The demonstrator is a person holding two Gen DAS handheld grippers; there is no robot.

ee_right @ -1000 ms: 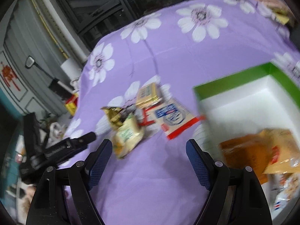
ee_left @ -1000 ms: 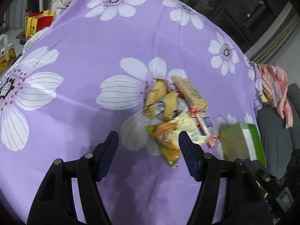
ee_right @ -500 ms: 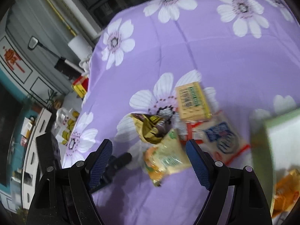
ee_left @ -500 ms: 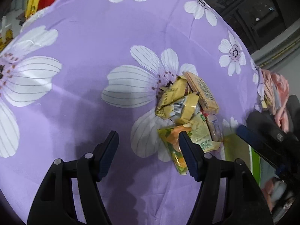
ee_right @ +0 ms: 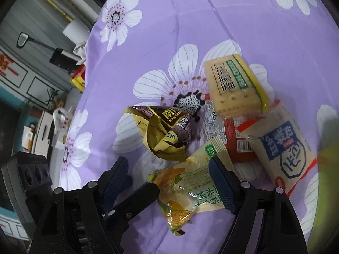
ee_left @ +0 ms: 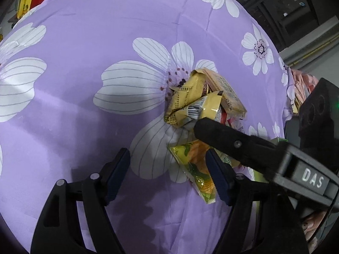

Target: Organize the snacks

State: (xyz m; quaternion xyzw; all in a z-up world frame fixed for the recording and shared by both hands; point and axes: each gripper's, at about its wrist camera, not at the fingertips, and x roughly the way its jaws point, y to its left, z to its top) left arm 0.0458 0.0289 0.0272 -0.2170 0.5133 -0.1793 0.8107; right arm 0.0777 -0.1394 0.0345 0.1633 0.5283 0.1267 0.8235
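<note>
Black tongs [ee_left: 167,175] w/ blue pads [ee_left: 117,173], silver screws, "DAS" label

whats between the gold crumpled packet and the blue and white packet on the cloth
In the right wrist view, a red packet and a clear printed wrapper lie between the gold crumpled packet and the blue and white packet.

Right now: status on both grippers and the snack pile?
Left gripper open, empty, jaws just opening. Right gripper open over yellow-green corn packet, jaws just closing, no grip. Snack pile loose on purple cloth. Grippers crowd each other.
</note>
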